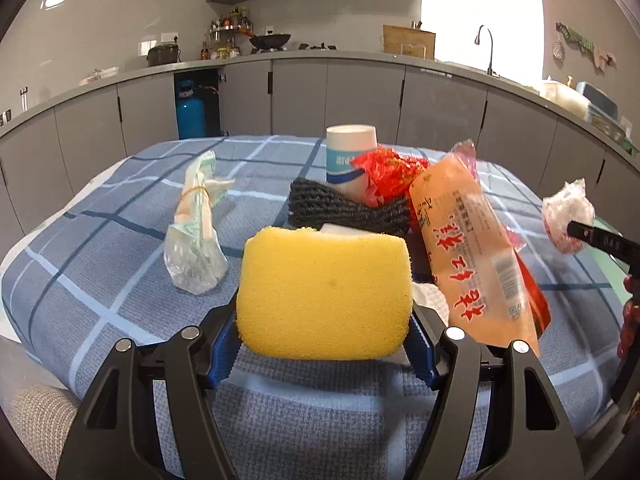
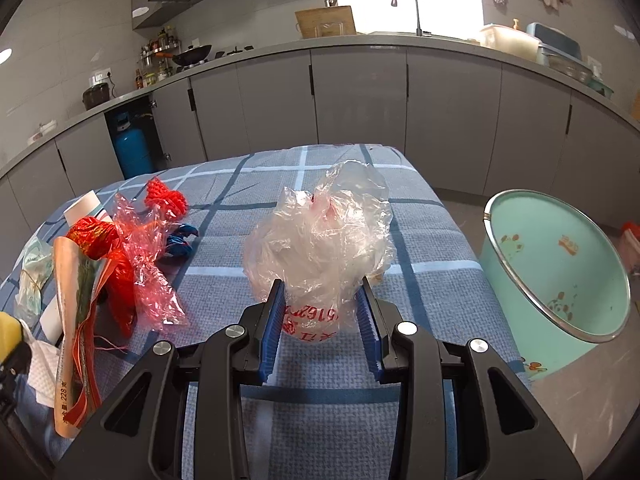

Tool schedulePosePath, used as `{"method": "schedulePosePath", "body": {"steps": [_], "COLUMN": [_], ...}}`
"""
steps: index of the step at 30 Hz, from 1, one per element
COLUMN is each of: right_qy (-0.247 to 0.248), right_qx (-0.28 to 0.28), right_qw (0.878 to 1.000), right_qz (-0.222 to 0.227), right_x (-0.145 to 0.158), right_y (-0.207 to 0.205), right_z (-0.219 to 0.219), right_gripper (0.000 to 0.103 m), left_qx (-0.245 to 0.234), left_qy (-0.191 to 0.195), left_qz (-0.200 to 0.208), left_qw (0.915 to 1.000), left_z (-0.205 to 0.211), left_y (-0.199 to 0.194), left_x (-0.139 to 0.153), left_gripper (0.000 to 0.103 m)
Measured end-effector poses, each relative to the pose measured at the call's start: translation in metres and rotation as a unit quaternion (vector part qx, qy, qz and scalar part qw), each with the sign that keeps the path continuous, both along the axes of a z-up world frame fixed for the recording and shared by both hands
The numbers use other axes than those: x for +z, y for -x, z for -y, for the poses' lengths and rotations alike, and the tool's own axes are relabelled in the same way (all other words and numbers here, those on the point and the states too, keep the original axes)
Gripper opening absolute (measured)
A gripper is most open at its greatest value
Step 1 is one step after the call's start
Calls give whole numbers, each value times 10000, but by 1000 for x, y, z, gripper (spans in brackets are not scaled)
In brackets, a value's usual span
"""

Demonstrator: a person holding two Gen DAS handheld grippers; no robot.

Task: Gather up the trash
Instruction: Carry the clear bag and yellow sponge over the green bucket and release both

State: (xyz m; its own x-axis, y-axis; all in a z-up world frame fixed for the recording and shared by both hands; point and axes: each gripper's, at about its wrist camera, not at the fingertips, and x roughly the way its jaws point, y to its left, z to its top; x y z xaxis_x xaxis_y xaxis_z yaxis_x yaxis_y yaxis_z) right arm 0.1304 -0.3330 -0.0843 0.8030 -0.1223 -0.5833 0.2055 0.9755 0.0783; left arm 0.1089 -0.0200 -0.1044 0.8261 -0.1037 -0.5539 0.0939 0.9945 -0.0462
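My left gripper [image 1: 324, 344] is shut on a yellow sponge [image 1: 326, 292] and holds it above the blue checked tablecloth [image 1: 100, 280]. My right gripper [image 2: 322, 308] is shut on a crumpled clear plastic bag [image 2: 320, 240] with red print; the bag also shows at the right edge of the left wrist view [image 1: 568, 212]. A mint green bin [image 2: 560, 272] stands on the floor right of the table. An orange snack wrapper [image 1: 472, 256], red plastic trash [image 1: 388, 172] and a tied clear bag [image 1: 196, 236] lie on the table.
A white and blue cup [image 1: 350, 152] and a dark knitted cloth [image 1: 348, 208] sit mid-table. White tissue [image 2: 44, 368] lies at the left. Grey kitchen cabinets [image 2: 360, 96] ring the room, with a blue gas cylinder [image 2: 130, 148] in an open one.
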Motion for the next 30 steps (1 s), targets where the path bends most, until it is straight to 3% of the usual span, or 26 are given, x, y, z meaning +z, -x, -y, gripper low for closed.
{"method": "schedulePosePath", "body": {"steps": [9,19,26,30], "right_qy": [49,45,76,-3], "right_qx": [-289,-850,-1199,-1337], "right_qw": [9994,9956,9918,9902], "right_qz": [189,379,434,411], "right_x": [12,21,20,16], "right_y": [18,43,56,57], "right_z": [24,74,103,117], "right_gripper": [36,36,36,36], "left_qx": [61,-473,-821,-793], "left_qy": [-17,13,93,-100], "left_qz": [280,617,721,727], "left_qw": [9996,9970,9940,9941], "left_z": [17,68,103,115], "left_y": [11,14,6,-7], "left_x": [22,51,58,51], "left_gripper": [68,68,68,69]}}
